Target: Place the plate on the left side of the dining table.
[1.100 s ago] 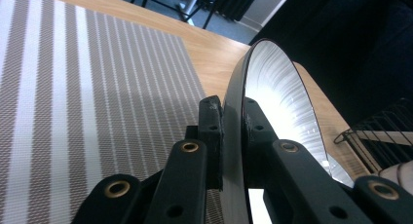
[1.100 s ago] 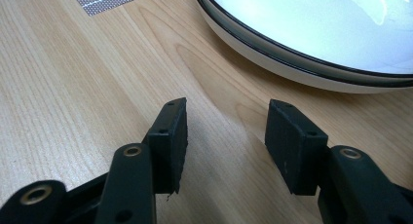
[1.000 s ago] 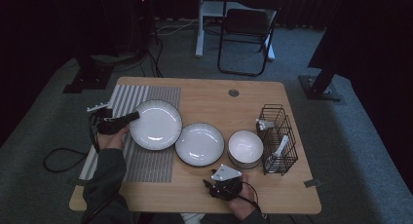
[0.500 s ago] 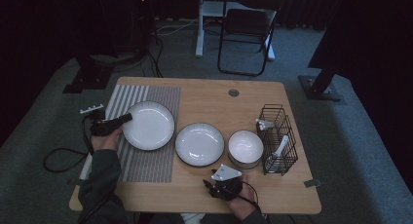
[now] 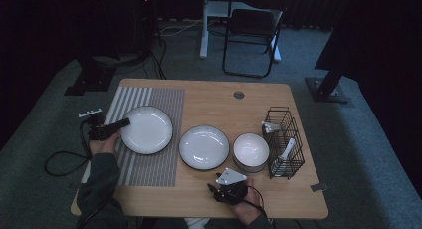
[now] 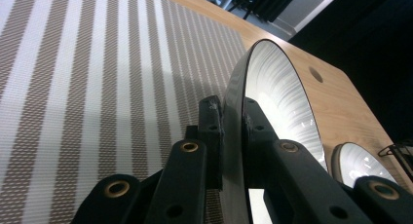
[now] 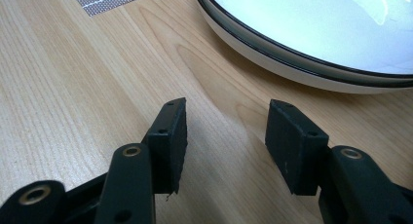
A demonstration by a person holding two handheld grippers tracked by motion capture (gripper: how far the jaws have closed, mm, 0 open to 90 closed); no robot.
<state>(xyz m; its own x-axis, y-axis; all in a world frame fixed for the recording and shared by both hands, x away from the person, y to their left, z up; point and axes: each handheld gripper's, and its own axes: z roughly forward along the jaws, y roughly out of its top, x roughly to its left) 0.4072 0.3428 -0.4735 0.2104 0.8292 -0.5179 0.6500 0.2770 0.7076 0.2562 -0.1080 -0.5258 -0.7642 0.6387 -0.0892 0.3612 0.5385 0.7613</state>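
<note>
Left hand-held gripper at the left of the high view, clamped on the left rim of the large white plate. Seen up close in the left gripper view: both black jaws pinched tight on the plate's dark rim, one on each face, the plate standing on edge in that frame with its pale ribbed inside turned right. Plate over the striped mat at the centre left of the high view; lifted clear or resting on it, hard to tell from above in this dim light. Striped mat filling the left half of the left gripper view, with the worktop beyond at the upper right.

Right hand-held gripper low at the bottom centre of the high view, on bare worktop, just below the middle plate. Jaws parted wide in the right gripper view, nothing between them but wood grain. Middle plate's black-lined rim curving across the upper right of that frame, near the jaws but apart from them.

Small bowl just right of the middle plate, beside the black wire basket at the right, with 2 or so white utensils inside.
</note>
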